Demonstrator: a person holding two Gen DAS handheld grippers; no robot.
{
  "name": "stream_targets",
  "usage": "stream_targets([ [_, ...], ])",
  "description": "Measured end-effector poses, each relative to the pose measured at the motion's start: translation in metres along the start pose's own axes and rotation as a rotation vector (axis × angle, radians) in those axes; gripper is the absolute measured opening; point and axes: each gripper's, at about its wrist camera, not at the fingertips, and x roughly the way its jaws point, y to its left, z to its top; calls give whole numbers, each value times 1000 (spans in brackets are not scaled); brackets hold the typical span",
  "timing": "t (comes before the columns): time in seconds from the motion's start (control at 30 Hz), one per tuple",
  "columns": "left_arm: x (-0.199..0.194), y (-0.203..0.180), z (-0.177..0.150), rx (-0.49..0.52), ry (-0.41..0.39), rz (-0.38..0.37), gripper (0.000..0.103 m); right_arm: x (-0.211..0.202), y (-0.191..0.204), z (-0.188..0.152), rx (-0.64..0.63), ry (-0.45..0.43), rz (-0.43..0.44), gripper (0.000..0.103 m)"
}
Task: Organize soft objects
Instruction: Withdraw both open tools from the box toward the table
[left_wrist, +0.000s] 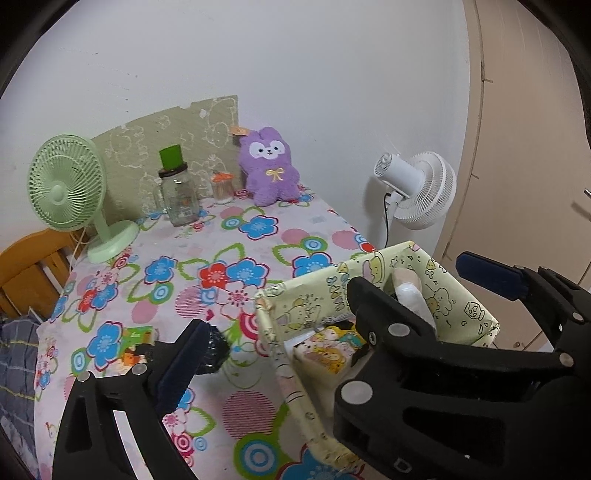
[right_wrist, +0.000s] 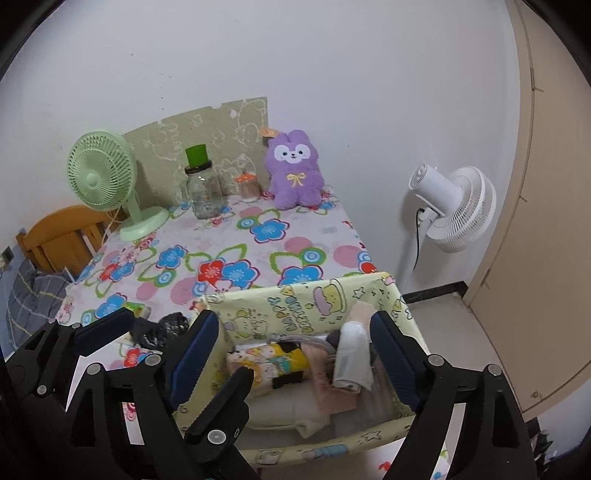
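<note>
A yellow cartoon-print fabric box (left_wrist: 373, 264) (right_wrist: 291, 295) stands at the table's near right corner. Inside lie soft items: a cartoon-print pouch (right_wrist: 273, 360), a white rolled cloth (right_wrist: 351, 354) and folded pale towels (right_wrist: 295, 410). My right gripper (right_wrist: 295, 317) hangs open over the box with nothing between its pads. My left gripper (left_wrist: 332, 291) is open too and straddles the box's left wall. A purple plush bunny (left_wrist: 267, 166) (right_wrist: 295, 173) sits upright at the back of the table. A crumpled black item (left_wrist: 216, 349) (right_wrist: 173, 325) lies left of the box.
On the floral tablecloth (left_wrist: 229, 236) stand a green desk fan (left_wrist: 70, 184), a glass jar with a green cup on it (left_wrist: 179, 195) and a small orange-lidded jar (left_wrist: 223, 186). A white floor fan (left_wrist: 417, 188) stands right of the table. A wooden chair (left_wrist: 29, 266) is at the left.
</note>
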Motion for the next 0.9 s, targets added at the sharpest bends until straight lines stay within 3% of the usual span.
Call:
stream_targets([
  [0.9, -51, 62, -10, -44, -74, 76, 103, -37, 75, 7, -33, -67, 57, 91],
])
